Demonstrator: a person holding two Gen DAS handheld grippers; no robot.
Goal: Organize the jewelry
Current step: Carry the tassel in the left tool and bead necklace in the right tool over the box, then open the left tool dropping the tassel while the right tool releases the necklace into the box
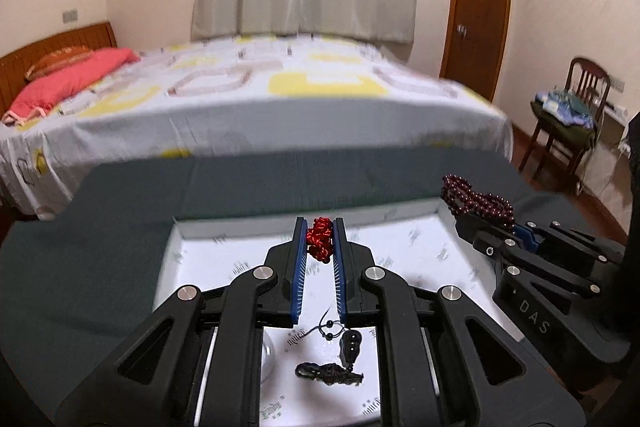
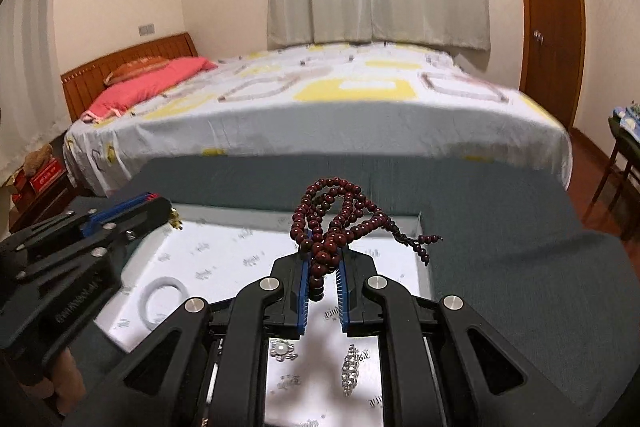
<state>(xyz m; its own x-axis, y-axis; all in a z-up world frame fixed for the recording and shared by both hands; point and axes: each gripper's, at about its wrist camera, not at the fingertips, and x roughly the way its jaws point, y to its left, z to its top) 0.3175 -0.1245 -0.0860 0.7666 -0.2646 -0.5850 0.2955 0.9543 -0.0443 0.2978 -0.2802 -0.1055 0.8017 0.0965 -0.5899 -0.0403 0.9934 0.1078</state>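
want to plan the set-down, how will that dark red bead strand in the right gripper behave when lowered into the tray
Likely floppy: the bead strand droops in loose loops over the right gripper, with a tassel end dangling. It will probably collapse into a heap on the white tray rather than keep shape. The round beads look smooth, so loops may slide or snag the fingers on release.

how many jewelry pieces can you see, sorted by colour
Red: 1, knotted cord piece in the left gripper
Dark maroon: 1, bead strand in the right gripper
Black/dark: 1, pendant on a cord, plus a dark tassel perhaps attached
White: 1, bangle
Silver/crystal: 2, flower brooch and long clip
Total: 6
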